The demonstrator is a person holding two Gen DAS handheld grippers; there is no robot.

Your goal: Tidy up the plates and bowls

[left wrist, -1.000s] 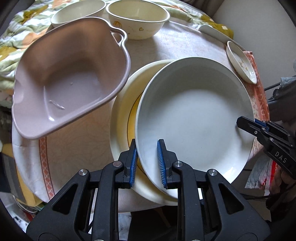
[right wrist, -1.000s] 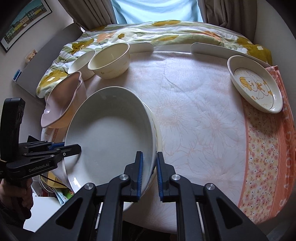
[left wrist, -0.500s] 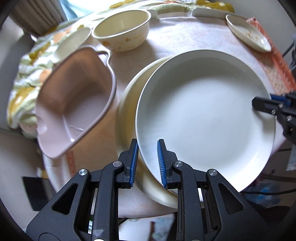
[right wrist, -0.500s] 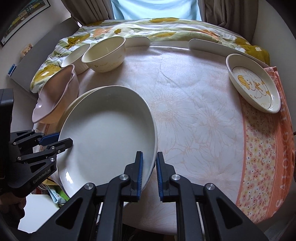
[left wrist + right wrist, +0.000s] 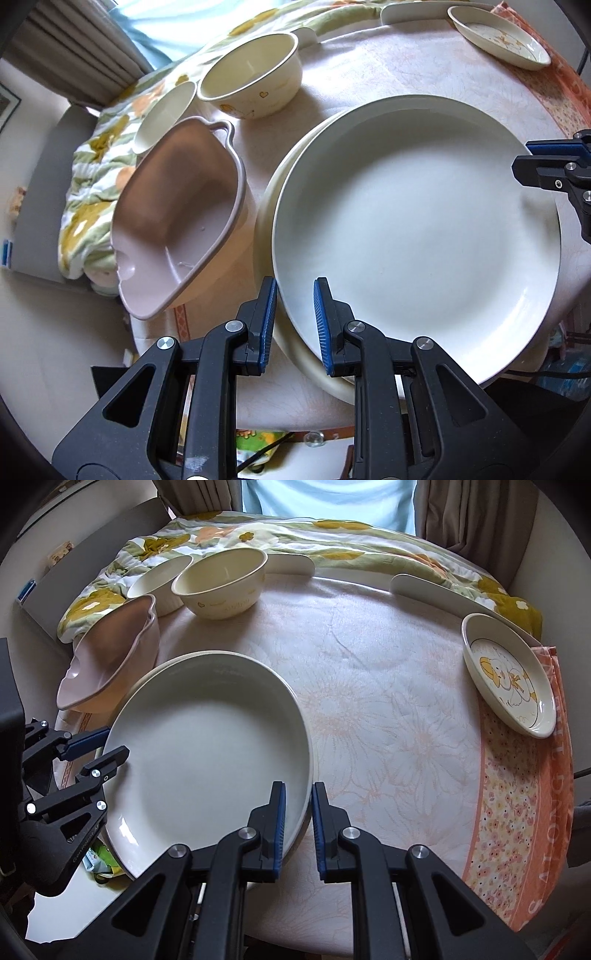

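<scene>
A large white plate (image 5: 417, 236) lies on a cream plate (image 5: 264, 225) near the table's front left edge; it also shows in the right wrist view (image 5: 207, 753). My left gripper (image 5: 293, 314) is shut on the white plate's near rim. My right gripper (image 5: 297, 819) is shut on the opposite rim, and shows at the right in the left wrist view (image 5: 554, 162). A pink handled bowl (image 5: 177, 218) stands just left of the plates. A cream bowl (image 5: 251, 85) and a smaller white bowl (image 5: 166, 114) stand behind it.
A small oval dish with a duck picture (image 5: 509, 672) sits at the table's right edge. Flat white dishes (image 5: 439, 594) lie at the back by a flowered quilt (image 5: 295, 535). The flowered tablecloth (image 5: 388, 709) covers the round table.
The white plate has come down from a tilt to lie flat on the cream plate. Both grippers moved down with it and still hold its rims.
</scene>
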